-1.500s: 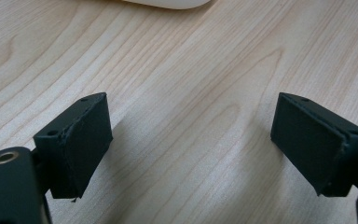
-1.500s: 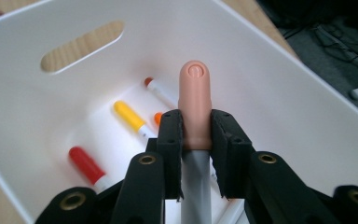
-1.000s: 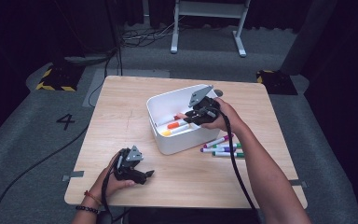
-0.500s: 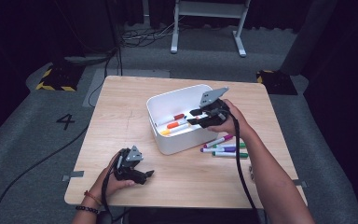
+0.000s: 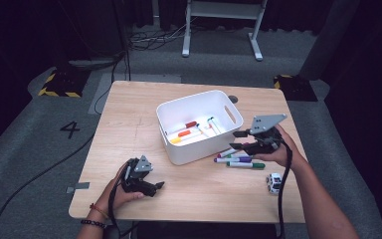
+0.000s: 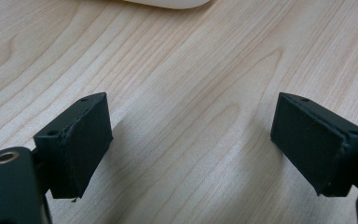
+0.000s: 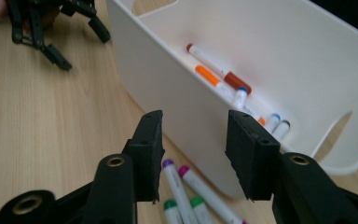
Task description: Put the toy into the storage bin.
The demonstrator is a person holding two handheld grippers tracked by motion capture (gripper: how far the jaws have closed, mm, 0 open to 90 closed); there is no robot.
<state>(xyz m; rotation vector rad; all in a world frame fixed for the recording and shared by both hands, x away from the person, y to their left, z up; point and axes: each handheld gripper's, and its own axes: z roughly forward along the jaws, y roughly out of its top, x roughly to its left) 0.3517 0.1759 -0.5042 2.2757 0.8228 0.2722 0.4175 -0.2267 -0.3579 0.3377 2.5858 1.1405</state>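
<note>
right gripper [image 5: 238,140] held just above the loose markers [image 5: 238,160] on the worktop [image 5: 129,124] beside the white bin [image 5: 179,149], its fingers spread with nothing between them, more markers lay inside the bin, left gripper [image 5: 155,186] rested near the front edge, fingers spread wide

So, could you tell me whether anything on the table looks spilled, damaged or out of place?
Nothing stands out. The white bin sits upright with markers inside, a few loose markers lie beside it under the open right gripper, and a small white toy car sits nearby.
</note>
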